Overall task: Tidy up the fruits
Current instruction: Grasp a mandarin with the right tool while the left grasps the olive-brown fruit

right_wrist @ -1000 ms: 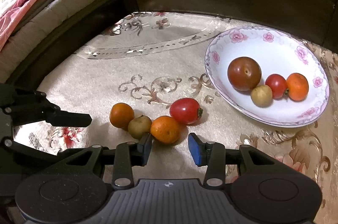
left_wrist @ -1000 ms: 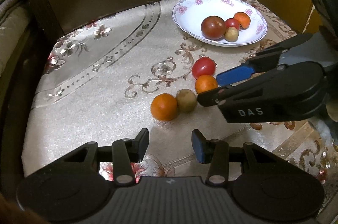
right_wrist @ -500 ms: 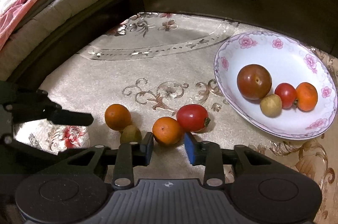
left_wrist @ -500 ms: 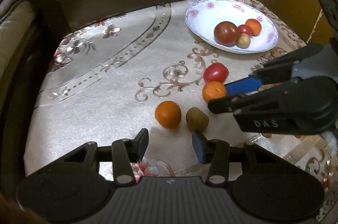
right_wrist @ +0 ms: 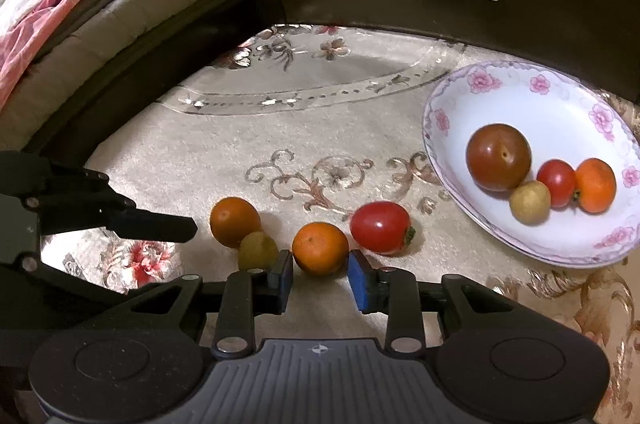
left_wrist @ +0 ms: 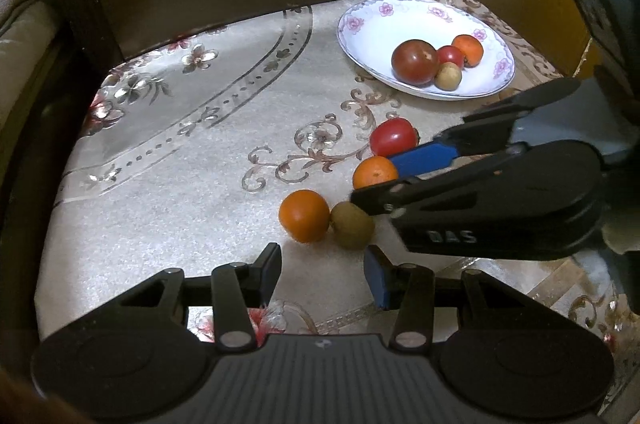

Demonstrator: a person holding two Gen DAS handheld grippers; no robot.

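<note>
My right claw, jaws parted, brackets the small orange on the surface; my left claw hangs open near another orange and a brownish-green fruit. 4 fruits sit in the floral plate. Risk: closing may nudge the adjacent red tomato, rolling it away.

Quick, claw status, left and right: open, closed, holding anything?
Left claw: open, empty, just short of the orange and kiwi.
Right claw: open, pads either side of the small orange, not yet clamped.
</note>
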